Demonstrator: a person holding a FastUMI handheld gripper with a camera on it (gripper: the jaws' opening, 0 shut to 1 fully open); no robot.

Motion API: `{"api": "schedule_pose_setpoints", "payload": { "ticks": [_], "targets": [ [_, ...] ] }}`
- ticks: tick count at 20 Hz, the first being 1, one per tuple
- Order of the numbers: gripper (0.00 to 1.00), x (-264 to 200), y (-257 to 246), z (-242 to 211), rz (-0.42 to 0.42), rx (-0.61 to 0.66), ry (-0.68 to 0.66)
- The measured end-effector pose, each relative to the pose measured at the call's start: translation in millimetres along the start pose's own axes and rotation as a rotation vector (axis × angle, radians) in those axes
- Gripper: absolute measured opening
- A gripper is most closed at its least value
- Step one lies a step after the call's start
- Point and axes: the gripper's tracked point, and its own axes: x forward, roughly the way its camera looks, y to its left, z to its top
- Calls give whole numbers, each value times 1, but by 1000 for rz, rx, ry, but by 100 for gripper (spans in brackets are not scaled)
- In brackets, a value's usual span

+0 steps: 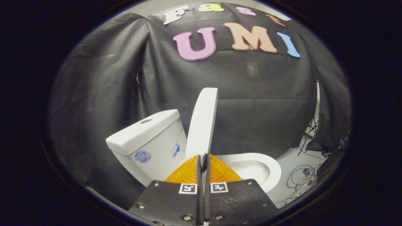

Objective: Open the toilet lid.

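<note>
A white toilet stands just ahead of me, its tank (147, 138) to the left and its seat and bowl (267, 166) to the right. The white lid (202, 125) is raised almost upright, seen edge-on, leaning back toward the tank. My gripper (204, 158) is low in front of the lid's base, its fingertips pressed together with nothing visible between them. The fingers hide the lid's hinge end and the near part of the seat.
Black cloth hangs behind and on both sides of the toilet. On the grey floor to the right lie loose cables (301, 179), with thin stand legs (311, 131) by the cloth's edge.
</note>
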Motion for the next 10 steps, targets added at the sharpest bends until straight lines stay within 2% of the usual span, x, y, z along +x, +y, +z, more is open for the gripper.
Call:
{"api": "schedule_pose_setpoints", "payload": {
  "ticks": [10],
  "targets": [
    [2, 6, 54, 1, 50, -54, 20]
  ]
}}
